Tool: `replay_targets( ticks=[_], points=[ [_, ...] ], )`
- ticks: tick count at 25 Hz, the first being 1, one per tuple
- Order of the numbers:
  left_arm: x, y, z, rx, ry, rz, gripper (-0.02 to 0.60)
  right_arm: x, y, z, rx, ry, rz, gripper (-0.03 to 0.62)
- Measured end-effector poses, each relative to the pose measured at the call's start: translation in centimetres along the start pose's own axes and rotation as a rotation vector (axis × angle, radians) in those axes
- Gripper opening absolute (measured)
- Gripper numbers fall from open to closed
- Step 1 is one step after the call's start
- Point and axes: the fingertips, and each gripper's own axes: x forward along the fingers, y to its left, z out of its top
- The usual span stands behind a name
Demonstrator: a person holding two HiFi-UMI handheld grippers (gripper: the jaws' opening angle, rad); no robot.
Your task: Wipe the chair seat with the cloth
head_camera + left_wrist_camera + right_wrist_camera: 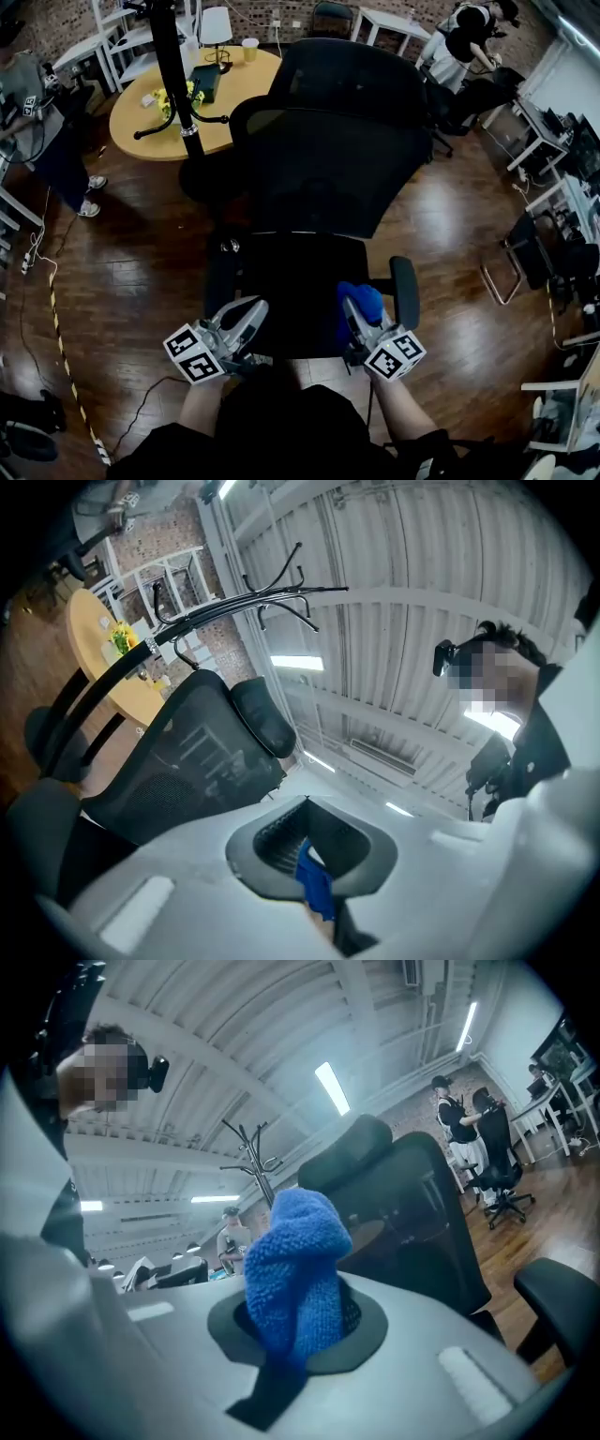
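The right gripper point(357, 317) clamps the blue cloth point(295, 1283) over the dark seat point(291, 277); whether the cloth touches it is unclear. The left gripper point(253, 309) has its jaws together.

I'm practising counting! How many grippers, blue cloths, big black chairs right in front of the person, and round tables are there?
Grippers: 2 (left gripper, right gripper)
Cloth: 1
Chair: 1
Round table: 1
Total: 5
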Motion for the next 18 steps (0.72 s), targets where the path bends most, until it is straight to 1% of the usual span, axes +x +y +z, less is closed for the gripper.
replay_targets(
  ticks=[3,6,10,13,15,18],
  points=[
    [0.8,2.4,0.8,-0.026,0.000,0.031,-0.011,4.0,-2.7,-0.8,-0.014,0.064,-0.020,0.035],
    [0.9,4.7,0.2,-0.060,-0.004,0.089,-0.011,8.9,-5.9,-3.7,-0.001,0.147,-0.012,0.035],
    [0.8,9.2,-1.6,-0.099,-0.031,0.191,-0.011,17.3,-10.7,-11.2,0.022,0.287,0.033,0.035],
    [0.4,13.0,-2.9,-0.128,-0.068,0.242,-0.011,23.4,-14.1,-17.7,0.026,0.387,0.047,0.035],
    [0.0,14.7,-3.6,-0.141,-0.099,0.270,-0.011,27.0,-15.5,-22.0,0.016,0.456,0.061,0.035],
    [-1.0,16.1,-4.9,-0.175,-0.134,0.315,-0.011,31.4,-16.2,-28.1,0.000,0.569,0.082,0.035]
  ],
)
